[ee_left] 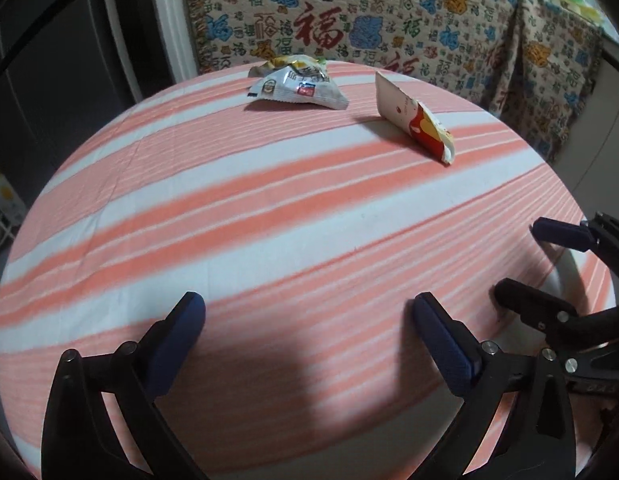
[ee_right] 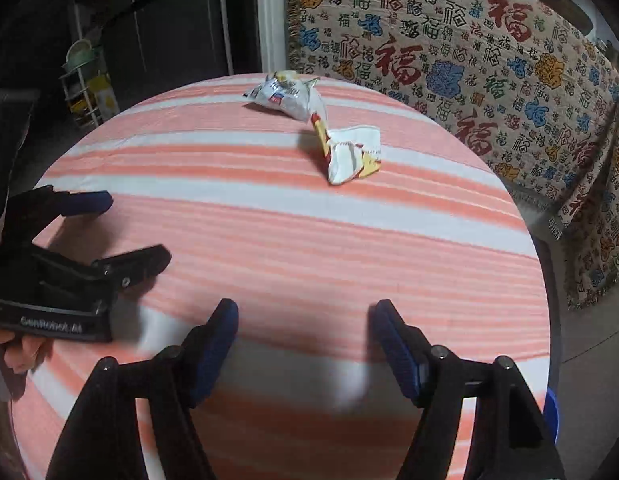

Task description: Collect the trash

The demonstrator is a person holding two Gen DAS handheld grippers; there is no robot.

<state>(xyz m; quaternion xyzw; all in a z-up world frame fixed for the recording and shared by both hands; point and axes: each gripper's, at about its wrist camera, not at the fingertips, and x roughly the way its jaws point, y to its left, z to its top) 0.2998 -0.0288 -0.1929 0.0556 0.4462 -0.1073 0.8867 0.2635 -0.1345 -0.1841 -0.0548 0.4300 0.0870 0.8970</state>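
Both grippers are hovering over the near part of the striped tabletop [ee_left: 269, 216], and the step in hand looks like the approach toward the trash, with nothing picked up yet. The left gripper [ee_left: 309, 320] is standing wide and released, nothing between its pads, and the right gripper [ee_right: 305, 332] is likewise parted and empty; each is showing at the edge of the other's view. Two pieces of trash are lying at the far side of the tabletop, close to the edge by the patterned cloth [ee_left: 389, 20]: a silver wrapper [ee_left: 299, 88] and, just beside it, a red-and-white wrapper [ee_right: 347, 156], crumpled and partly standing up. Both are well apart from the grippers. No bin is showing. The next move is probably calling for a reach forward across the tabletop, lowering one gripper so its pads are straddling a raised fold of a wrapper before clenching.
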